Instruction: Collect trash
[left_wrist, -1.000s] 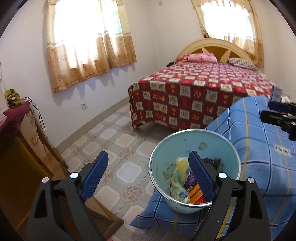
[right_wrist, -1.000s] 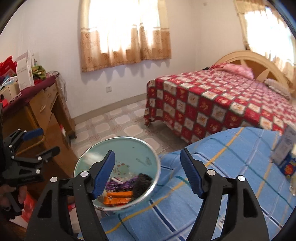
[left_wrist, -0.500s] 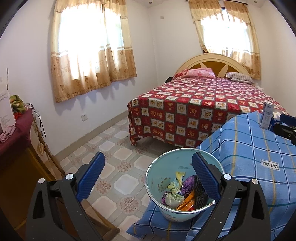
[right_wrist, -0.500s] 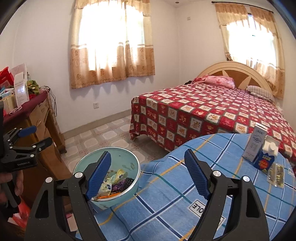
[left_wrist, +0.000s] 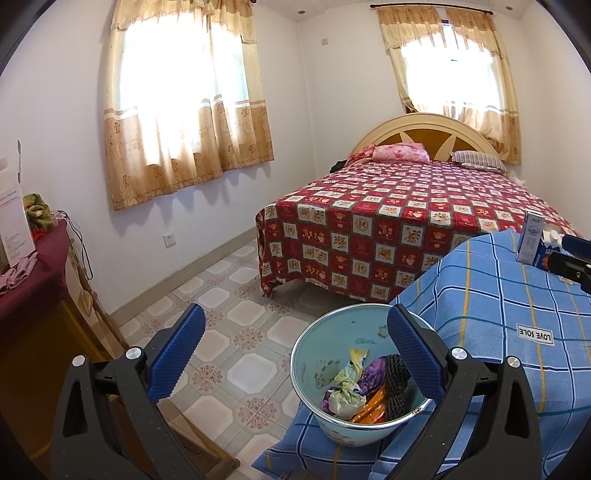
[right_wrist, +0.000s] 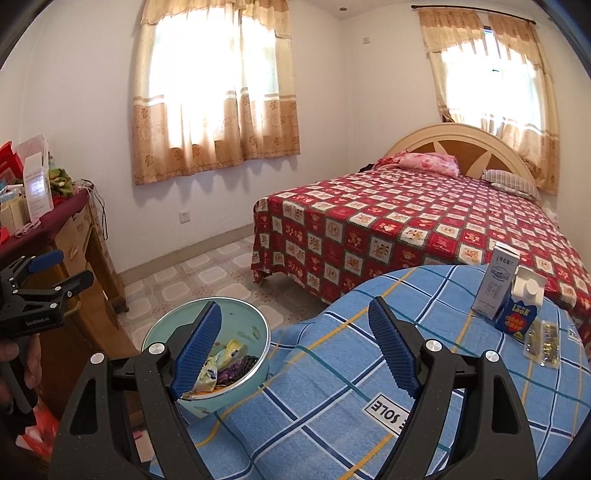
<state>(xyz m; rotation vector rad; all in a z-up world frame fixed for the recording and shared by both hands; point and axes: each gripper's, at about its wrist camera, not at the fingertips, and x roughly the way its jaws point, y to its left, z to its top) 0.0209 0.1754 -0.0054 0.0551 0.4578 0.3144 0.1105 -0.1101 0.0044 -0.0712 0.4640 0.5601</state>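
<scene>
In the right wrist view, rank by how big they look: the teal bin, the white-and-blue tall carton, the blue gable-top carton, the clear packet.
1. Teal round plastic bin, partly hidden by a jaw.
2. White-and-blue tall carton.
3. Blue gable-top carton and clear plastic packet: too alike to rank.
The bin is nearer the camera, which inflates it.

The bin (left_wrist: 317, 373) looks like smooth, glossy pale-green plastic with a shiny rim, and the wrappers (left_wrist: 347, 391) in it are crinkled glossy film. The worktop (right_wrist: 461, 373) wears a matt blue checked cloth, on which stand smooth paper cartons (right_wrist: 496, 291) and a clear glossy packet (right_wrist: 541, 341). Each tool has matt black plastic arms and blue ribbed rubbery pads (left_wrist: 177, 345); the floor (left_wrist: 240, 321) is glossy tile.
</scene>
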